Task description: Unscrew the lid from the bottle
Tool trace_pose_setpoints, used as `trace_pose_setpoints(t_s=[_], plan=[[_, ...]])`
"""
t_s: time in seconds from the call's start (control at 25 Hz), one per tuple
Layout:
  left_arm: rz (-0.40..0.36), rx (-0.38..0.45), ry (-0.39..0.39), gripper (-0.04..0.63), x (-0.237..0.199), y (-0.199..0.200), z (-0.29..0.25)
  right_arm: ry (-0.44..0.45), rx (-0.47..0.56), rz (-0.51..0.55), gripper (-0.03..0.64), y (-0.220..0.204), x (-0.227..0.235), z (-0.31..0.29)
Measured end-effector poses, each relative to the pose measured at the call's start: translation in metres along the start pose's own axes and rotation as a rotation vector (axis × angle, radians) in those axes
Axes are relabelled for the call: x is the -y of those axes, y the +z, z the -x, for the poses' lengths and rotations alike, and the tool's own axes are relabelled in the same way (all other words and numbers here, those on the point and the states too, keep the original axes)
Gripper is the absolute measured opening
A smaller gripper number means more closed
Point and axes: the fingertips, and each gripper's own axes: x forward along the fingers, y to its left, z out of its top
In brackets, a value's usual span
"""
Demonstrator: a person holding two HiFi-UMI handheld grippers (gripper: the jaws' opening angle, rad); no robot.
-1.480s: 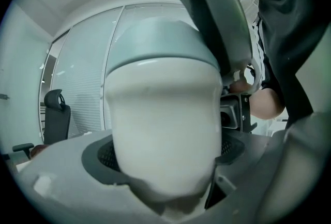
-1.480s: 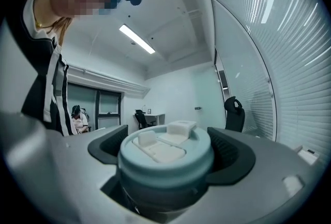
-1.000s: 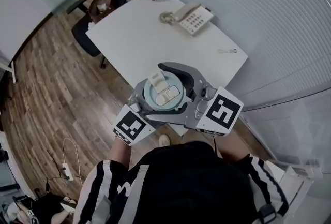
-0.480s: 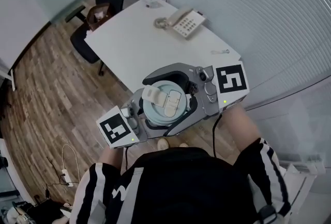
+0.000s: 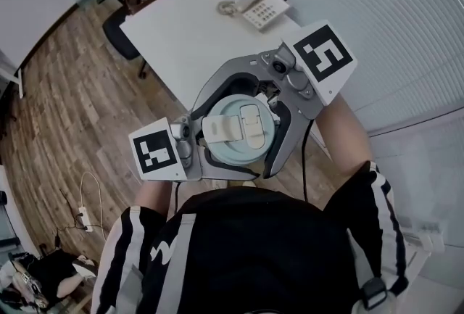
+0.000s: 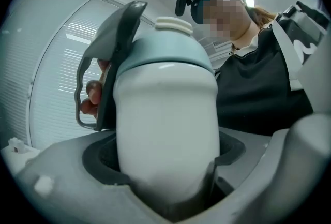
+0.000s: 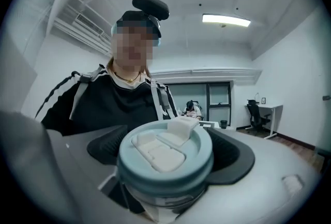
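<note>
Head view: at chest (image 5: 246,247), left gripper (image 5: 230,160) jaws tight on bottle (image 6: 165,114), right gripper (image 5: 246,120) jaws on lid (image 5: 235,127).

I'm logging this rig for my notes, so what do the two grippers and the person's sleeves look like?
The left gripper and right gripper have light grey bodies and curved jaws lined with dark pads. Each bears a white cube with black square markers, the left cube and the right cube, and trails a thin dark cable. The sleeves are black with white stripes.
</note>
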Motion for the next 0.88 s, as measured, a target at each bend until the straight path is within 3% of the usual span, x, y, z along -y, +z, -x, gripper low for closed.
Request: trace_pose_setpoints(t_s=[0.08, 0.16, 0.36, 0.48, 0.56, 0.68, 0.88], plan=[[-0.003, 0.029, 0.023, 0.460, -0.001, -0.001, -0.001, -0.023, 0.039, 0.020, 0.479, 0.003, 0.001, 0.003], [-0.009, 0.056, 0.090, 0.460, -0.004, 0.001, -0.002, -0.151, 0.095, 0.051, 0.477, 0.007, 0.003, 0.012], [-0.057, 0.078, 0.378, 0.459, -0.025, 0.010, 0.003, -0.618, 0.246, 0.114, 0.477, 0.016, -0.007, 0.046], [-0.072, 0.095, 0.523, 0.459, -0.046, 0.014, 0.015, -0.956, 0.326, 0.099, 0.476, 0.015, -0.002, 0.080], [-0.069, 0.100, 0.609, 0.459, -0.056, 0.013, 0.020, -1.123, 0.338, 0.083, 0.474, 0.013, 0.001, 0.086], [-0.063, 0.093, 0.722, 0.459, -0.062, 0.009, 0.020, -1.242, 0.280, 0.073, 0.467, 0.005, 0.003, 0.072], [-0.083, 0.079, 0.875, 0.459, -0.065, 0.002, 0.008, -1.344, 0.233, 0.125, 0.451, -0.005, 0.006, 0.064]])
